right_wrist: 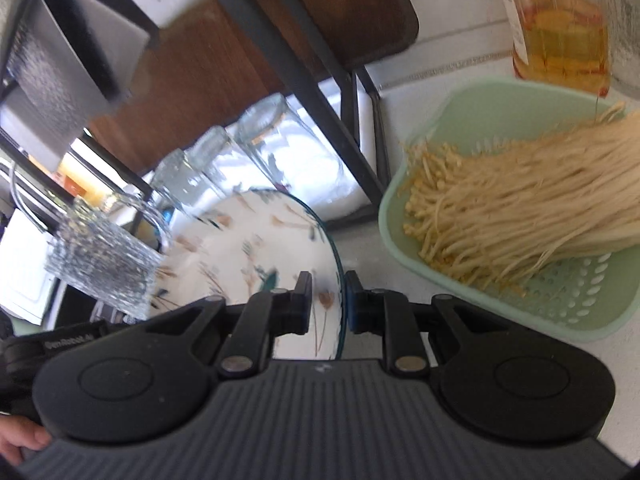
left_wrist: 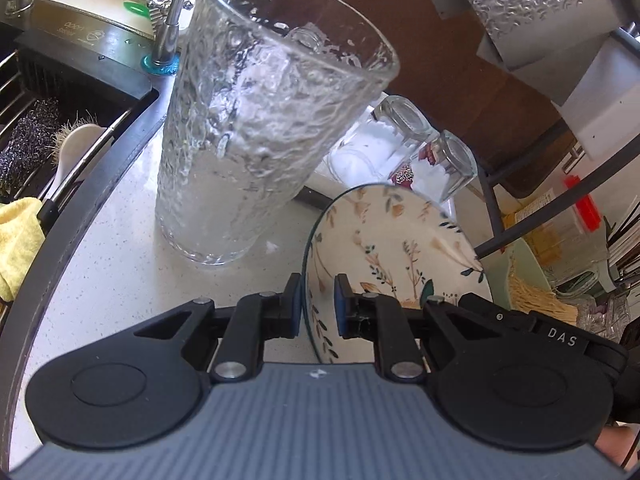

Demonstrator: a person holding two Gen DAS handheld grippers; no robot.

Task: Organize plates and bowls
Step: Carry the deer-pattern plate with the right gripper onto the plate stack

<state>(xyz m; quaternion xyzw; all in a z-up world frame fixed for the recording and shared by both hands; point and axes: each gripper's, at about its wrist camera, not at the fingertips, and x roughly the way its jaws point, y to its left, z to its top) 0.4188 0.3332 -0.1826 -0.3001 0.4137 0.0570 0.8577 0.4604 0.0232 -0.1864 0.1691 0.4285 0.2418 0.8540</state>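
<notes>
Left gripper [left_wrist: 318, 306]: I have it clamped on the rim of the floral plate [left_wrist: 400, 240], one pad on each face.
Right gripper [right_wrist: 328, 304]: I see it pinching the opposite rim of the same plate [right_wrist: 256, 236]; its black body shows at the plate's right edge in the left view.
Plate: it hangs between my two grippers, tipped up on edge above the speckled counter [left_wrist: 120, 272].
Textured glass [left_wrist: 256, 140]: stands upright on the counter just beside the plate, on its left in the left view.
Upturned glasses [left_wrist: 404, 140]: a row sits mouth down behind the plate.
Green colander [right_wrist: 560, 304]: holds enoki mushrooms [right_wrist: 520, 200], near the plate's right side.
Sink [left_wrist: 60, 128]: far left, with a scrubber and a yellow cloth [left_wrist: 18, 240].
</notes>
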